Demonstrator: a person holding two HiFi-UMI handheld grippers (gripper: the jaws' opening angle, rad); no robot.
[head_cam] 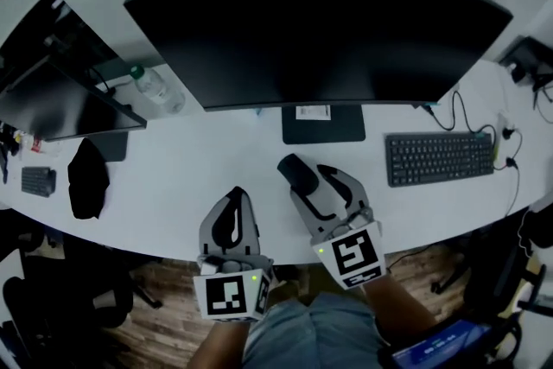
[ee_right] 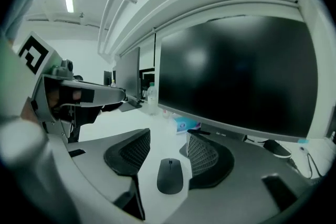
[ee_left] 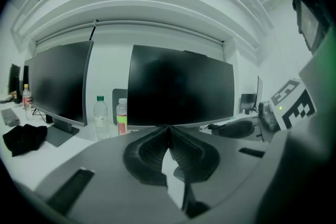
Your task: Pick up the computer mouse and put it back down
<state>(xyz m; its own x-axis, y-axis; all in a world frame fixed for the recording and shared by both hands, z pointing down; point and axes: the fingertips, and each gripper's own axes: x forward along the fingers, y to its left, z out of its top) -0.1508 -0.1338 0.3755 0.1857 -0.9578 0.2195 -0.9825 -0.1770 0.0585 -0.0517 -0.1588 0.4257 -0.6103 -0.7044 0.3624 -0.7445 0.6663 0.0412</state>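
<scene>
The right gripper is straddling the mouse on the desk at the monitor stand's 7 o'clock, jaws spread, seemingly readying a pinch, while the left gripper, jaws pressed together, is idling at the mouse's 8 o'clock.

From the mouse, bare desk lies open from 9 to 11 o'clock. The monitor and its stand base block 12 to 1 o'clock, near. The keyboard sits at 3 o'clock, well apart, with free desk between. The left gripper crowds 8 o'clock. A cloth lies far off at 9.
</scene>
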